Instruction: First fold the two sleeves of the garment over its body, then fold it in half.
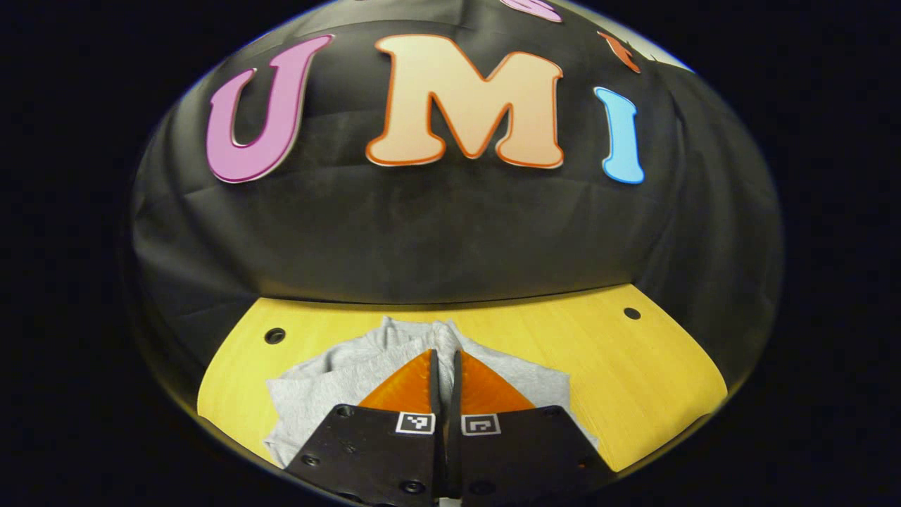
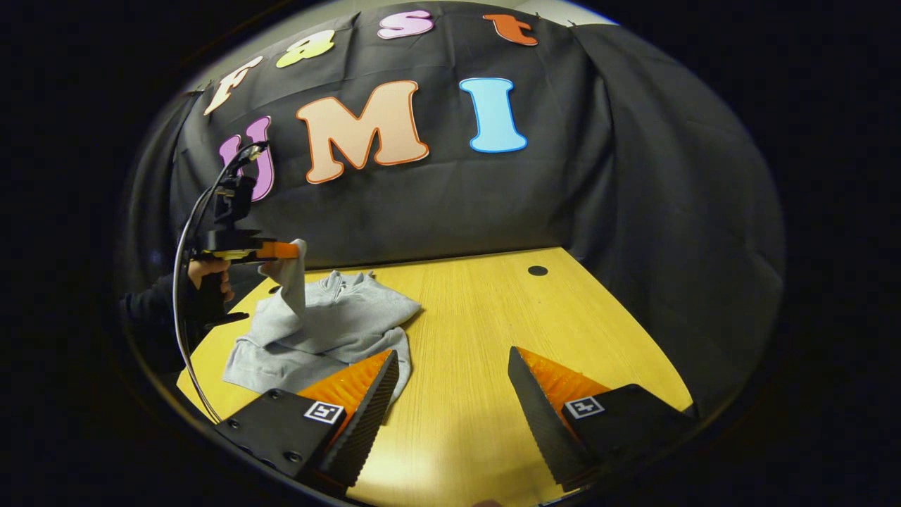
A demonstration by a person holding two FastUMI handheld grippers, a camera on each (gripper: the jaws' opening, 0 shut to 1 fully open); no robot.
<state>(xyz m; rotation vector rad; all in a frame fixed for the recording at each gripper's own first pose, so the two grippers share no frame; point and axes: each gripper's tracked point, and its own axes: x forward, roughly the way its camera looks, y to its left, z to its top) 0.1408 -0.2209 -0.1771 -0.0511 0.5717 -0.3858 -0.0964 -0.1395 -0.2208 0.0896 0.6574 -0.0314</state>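
Left gripper [image 2: 281,251] clamped on a lifted sleeve [image 2: 294,282] of the garment [image 2: 331,317] near the table's [image 2: 479,338] left edge, right gripper [image 2: 450,394] fingers apart; halving fold not yet done.

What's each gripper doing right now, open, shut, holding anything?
Left gripper: shut on a sleeve of the grey garment, lifting it above the table.
Right gripper: open, holding nothing, low over the table.
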